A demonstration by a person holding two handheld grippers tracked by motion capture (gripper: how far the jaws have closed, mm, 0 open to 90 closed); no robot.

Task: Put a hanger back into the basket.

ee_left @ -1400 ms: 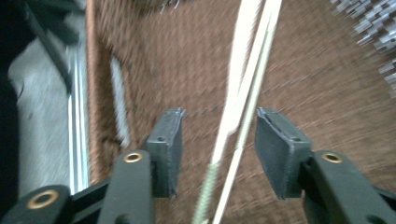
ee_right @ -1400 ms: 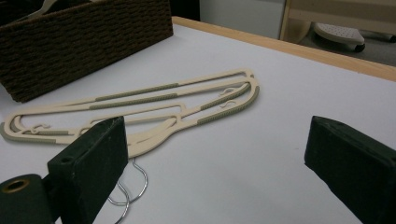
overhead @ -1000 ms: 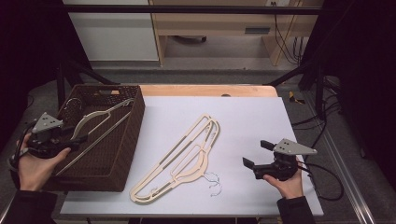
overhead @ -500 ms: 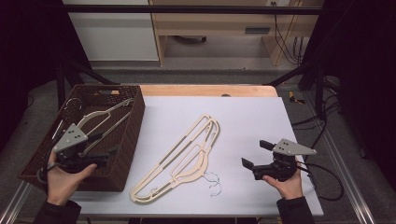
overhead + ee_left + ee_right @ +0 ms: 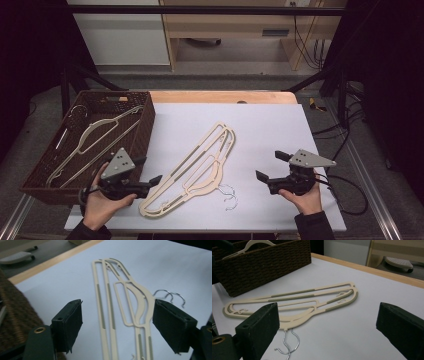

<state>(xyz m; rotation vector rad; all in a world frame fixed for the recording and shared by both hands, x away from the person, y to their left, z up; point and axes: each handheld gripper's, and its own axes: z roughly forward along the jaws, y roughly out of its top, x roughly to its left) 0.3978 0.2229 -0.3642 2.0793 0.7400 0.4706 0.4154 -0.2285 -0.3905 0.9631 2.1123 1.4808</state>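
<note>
Two cream hangers (image 5: 205, 165) lie stacked on the white tabletop (image 5: 270, 125), slanting, with their wire hooks (image 5: 227, 195) toward the near edge. Another cream hanger (image 5: 95, 132) lies in the brown wicker basket (image 5: 145, 130) at the left. My left gripper (image 5: 150, 170) sits just left of the stack's near end. Its jaws have just been opening and stand open, gripping nothing. In the left gripper view the hangers (image 5: 99, 297) lie on the table beyond that gripper (image 5: 117, 307). My right gripper (image 5: 268, 165) is open to the right of the hooks, facing the hangers (image 5: 292, 298).
The basket (image 5: 267, 265) takes up the table's left side. A wooden strip (image 5: 220, 96) runs along the far edge. Black frame posts stand at both sides, and cables (image 5: 345, 185) trail off the right edge. Bare tabletop lies between the stack and the right gripper.
My left gripper has moved out of the basket, rightward and toward the near edge, to the table beside the stacked hangers. The basket hanger stays behind. The right gripper has not moved.
</note>
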